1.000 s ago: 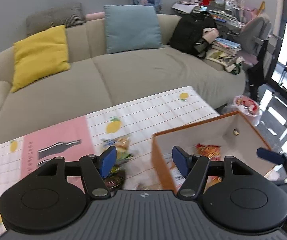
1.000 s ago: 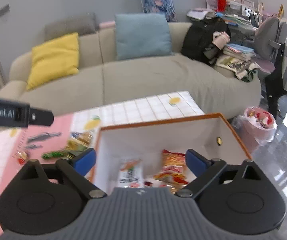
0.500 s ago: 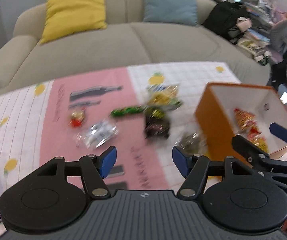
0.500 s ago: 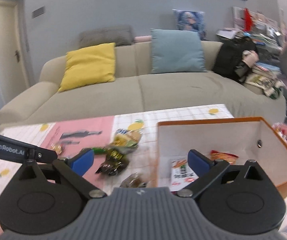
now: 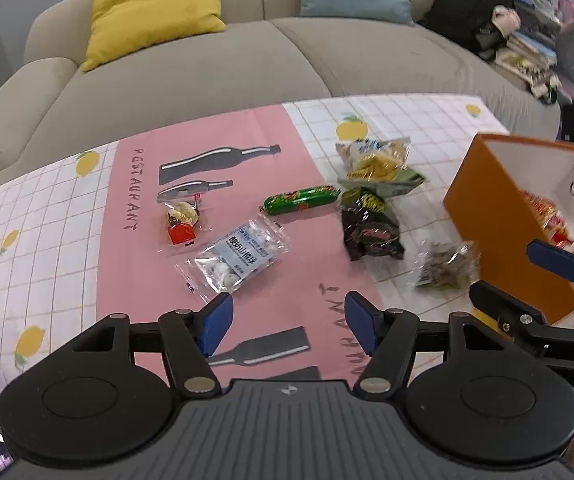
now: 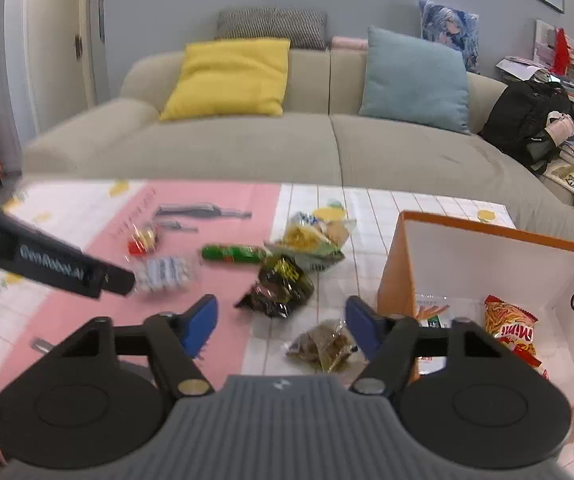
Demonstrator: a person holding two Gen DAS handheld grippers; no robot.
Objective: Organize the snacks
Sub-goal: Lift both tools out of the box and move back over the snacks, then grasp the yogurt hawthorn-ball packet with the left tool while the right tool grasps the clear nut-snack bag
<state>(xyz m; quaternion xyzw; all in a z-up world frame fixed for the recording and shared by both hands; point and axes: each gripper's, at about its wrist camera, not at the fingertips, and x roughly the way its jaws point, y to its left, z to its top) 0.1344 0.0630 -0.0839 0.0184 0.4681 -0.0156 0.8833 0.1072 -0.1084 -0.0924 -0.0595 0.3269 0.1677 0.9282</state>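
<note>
The left tongs (image 5: 285,330) hang open with nothing between their blue pads, above the pink panel of the counter's (image 5: 67,200) checked, lemon-printed cloth. The right tongs (image 6: 281,326) are closing, still apart and empty; a small clear packet of dark green-brown bits (image 6: 323,346) lies on the cloth just ahead of them at about one o'clock.

A second ago both views looked across into the orange cardboard box with white inner walls (image 6: 487,264); both have since swung left and dipped, so the loose snacks now fill the middle and the box sits at three o'clock.

In the left view, at twelve o'clock from the tongs, lies a clear crinkly pouch of white round sweets with a pale blue label in Chinese characters (image 5: 239,256). At eleven o'clock is a clear wrap holding a gold foil piece and a red block (image 5: 181,222). Farther out lie a glossy green sausage-shaped stick (image 5: 301,200), a crumpled black foil bag with yellow lettering (image 5: 369,228) and a clear bag of yellow chips (image 5: 375,160).

The cloth reads "RESTAURANT" (image 5: 133,188) beside grey bottle shapes. Inside the box a red packet reads "Mimi" (image 6: 513,330). Behind the counter stands a beige fabric sofa (image 6: 327,148).
</note>
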